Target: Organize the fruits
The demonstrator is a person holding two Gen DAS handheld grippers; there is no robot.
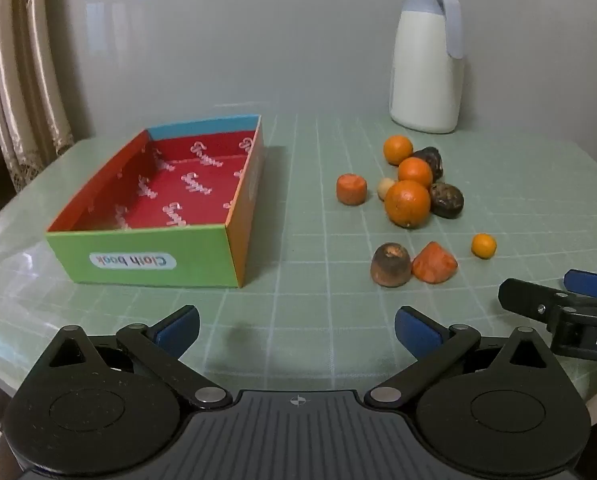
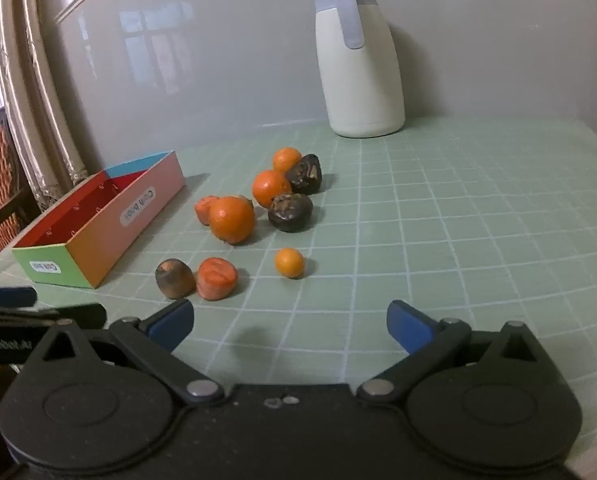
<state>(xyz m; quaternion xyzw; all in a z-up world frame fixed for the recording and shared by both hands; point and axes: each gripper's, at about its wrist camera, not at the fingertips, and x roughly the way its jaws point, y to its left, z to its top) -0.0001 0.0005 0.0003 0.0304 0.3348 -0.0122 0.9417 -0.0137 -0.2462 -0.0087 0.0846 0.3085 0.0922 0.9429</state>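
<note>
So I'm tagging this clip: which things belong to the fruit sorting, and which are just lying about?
For the job: box, oranges, small orange, dark fruits, cut pieces, both open grippers.
Lying about: jug, curtain.

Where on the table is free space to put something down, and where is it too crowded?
The inside of the box is bare. The mat is free right of the fruit pile, up to the jug, and in the strip between box and pile. It is crowded around the oranges and dark fruits, which touch each other.
</note>
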